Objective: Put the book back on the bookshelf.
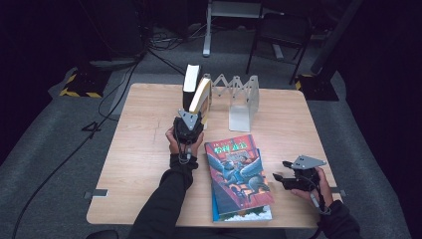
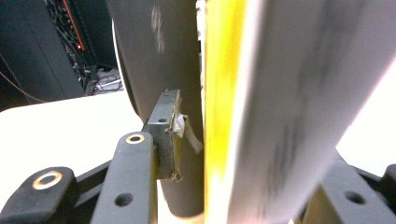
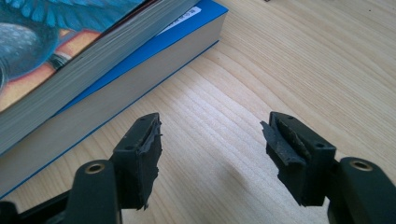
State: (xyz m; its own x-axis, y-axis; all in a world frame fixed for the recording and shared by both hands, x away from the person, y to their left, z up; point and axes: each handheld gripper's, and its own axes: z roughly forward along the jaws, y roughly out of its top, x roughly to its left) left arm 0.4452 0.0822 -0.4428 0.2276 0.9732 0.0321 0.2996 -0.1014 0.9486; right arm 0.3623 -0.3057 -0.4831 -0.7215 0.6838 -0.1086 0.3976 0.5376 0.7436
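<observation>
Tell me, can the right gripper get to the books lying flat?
Probably yes. The right gripper sits open on bare table just beside the stacked books, jaws pointing toward them, with nothing between.

The person wears long black sleeves (image 1: pixel 164 199) on both arms. Each hand carries a black gripper, the left gripper (image 1: pixel 189 124) and the right gripper (image 1: pixel 278 178), with a grey three-cornered plate on top and a thin cable. The jaws have brass-ringed screw holes and worn dark pads (image 3: pixel 149 144).

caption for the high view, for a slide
Left gripper at a leaning yellow-edged book by the rack; right gripper open beside two stacked books.
</observation>
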